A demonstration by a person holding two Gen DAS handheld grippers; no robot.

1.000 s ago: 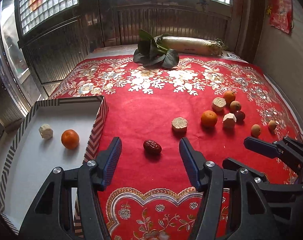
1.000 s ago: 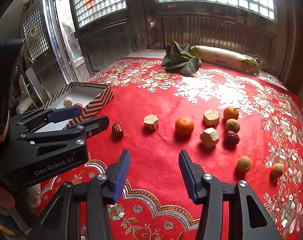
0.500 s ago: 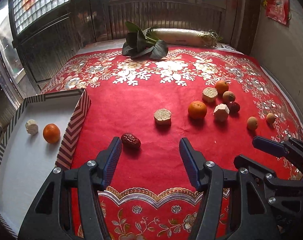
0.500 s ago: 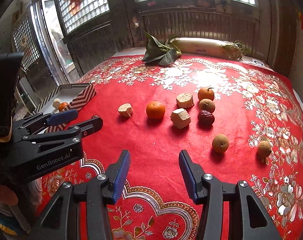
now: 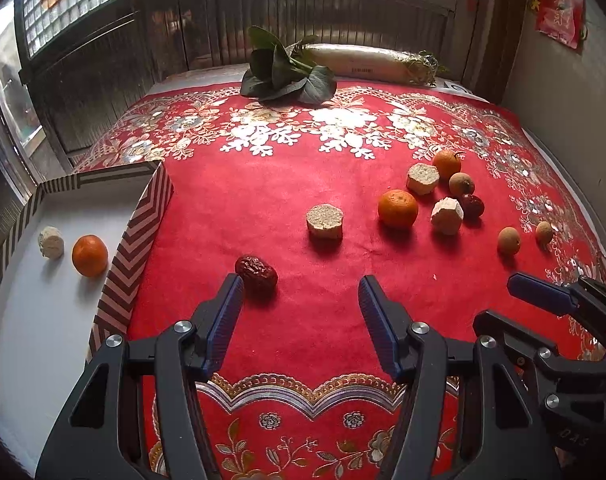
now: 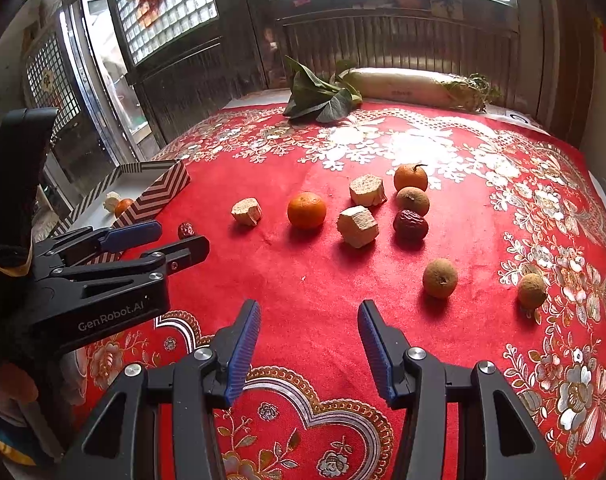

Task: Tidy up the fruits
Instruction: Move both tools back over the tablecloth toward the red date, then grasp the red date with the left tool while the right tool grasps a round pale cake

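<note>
Left wrist view, far left: striped tray [image 5: 143, 216] on the tabletop edge, holding a pale chunk [image 5: 51, 242] and a mandarin [image 5: 89, 255], the two just beside each other.

Left hand-held gripper [image 5: 301, 290] — jaws partly apart, nothing between them. The red date [image 5: 256, 272] lies on the red cloth [image 5: 303, 184] just beyond the tip of the left finger [image 5: 223, 320], at its inner side; whether the two touch cannot be told. The date sits off-centre in the gap, hard to the left.

Further up the cloth, a round pale slice [image 5: 324, 221], then a second mandarin [image 5: 397, 208], well clear of both fingers.

Right wrist view: right hand-held gripper [image 6: 309, 312] — jaws partly apart, empty, over bare cloth. Ahead of it a cluster: cut chunk [image 6: 357, 226], another chunk [image 6: 367, 190], stemmed mandarin [image 6: 410, 177], brown longan [image 6: 413, 200], second date [image 6: 410, 225]. Nearer and right of the right finger lie two more longans [image 6: 440, 278] and [image 6: 531, 290], apart from each other.

At the far edge, leafy greens [image 6: 319, 94] beside a long white radish [image 6: 411, 87].
</note>
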